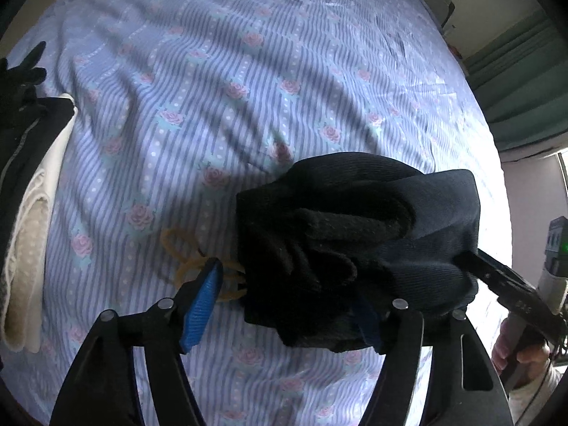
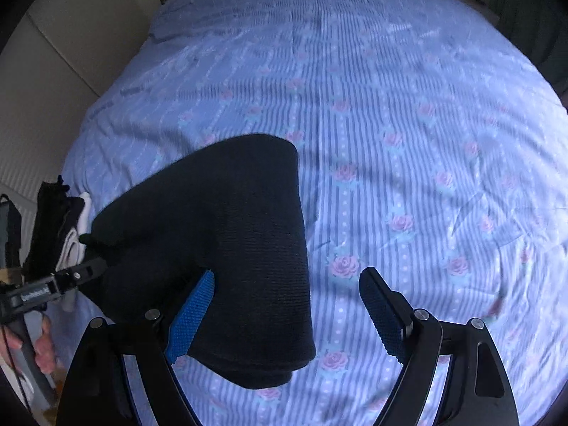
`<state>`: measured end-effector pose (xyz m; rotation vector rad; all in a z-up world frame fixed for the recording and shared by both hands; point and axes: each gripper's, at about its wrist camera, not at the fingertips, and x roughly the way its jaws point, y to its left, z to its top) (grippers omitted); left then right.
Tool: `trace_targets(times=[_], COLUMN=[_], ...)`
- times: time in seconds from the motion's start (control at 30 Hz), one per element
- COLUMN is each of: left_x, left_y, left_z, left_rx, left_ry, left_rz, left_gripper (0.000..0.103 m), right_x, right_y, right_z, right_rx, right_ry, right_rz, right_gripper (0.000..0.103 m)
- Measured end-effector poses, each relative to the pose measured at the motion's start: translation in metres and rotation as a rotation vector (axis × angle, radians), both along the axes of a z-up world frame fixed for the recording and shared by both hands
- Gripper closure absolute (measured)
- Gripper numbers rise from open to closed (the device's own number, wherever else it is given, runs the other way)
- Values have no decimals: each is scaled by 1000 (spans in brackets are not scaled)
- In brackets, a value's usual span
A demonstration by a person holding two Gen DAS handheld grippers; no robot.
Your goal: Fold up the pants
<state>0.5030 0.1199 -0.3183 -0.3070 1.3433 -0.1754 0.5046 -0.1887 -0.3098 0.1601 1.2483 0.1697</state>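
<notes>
Dark folded pants (image 2: pixel 227 248) bunched on the floral bed sheet (image 2: pixel 390 106); both grippers' fingers spread apart, the left gripper (image 1: pixel 294 305) and right gripper (image 2: pixel 287 312) each straddling the bundle loosely, which may unfold.

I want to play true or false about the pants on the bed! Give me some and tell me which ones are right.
1. The pants are dark. True.
2. The bed sheet is plain white. False: it is blue and striped, with pink roses.
3. A yellow string lies on the sheet by the pants. True.
4. The right gripper is squeezed shut. False: its fingers stand wide apart, and the pants lie against only its left one.
5. Some folded clothes sit at the left edge of the bed. True.
6. The left gripper is far away from the pants. False: the pants cover its right finger.
</notes>
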Motion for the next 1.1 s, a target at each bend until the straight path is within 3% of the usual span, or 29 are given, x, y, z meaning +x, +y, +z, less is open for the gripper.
trace_targets(times=[0.27,0.43,0.77,1.03,1.1], left_x=[5,9,11,13,11], left_y=[6,5,13,6,4], left_z=[-15,-20,-37,-38,-33], left_rx=[-77,-140,-269,-297,-287], left_ry=[15,10,50,45,35], left_rz=[12,28,116,145,136], left_gripper=[30,33,29,44,54], right_x=[3,6,21,23,23], right_y=[-1,-1,18,10,11], right_z=[-24,-21,-32,-47,-46], right_rx=[6,2,80,165,169], right_ry=[41,50,61,94,95], right_rz=[-11,-20,-6,-84,-80], right_gripper=[19,19,19,23,26])
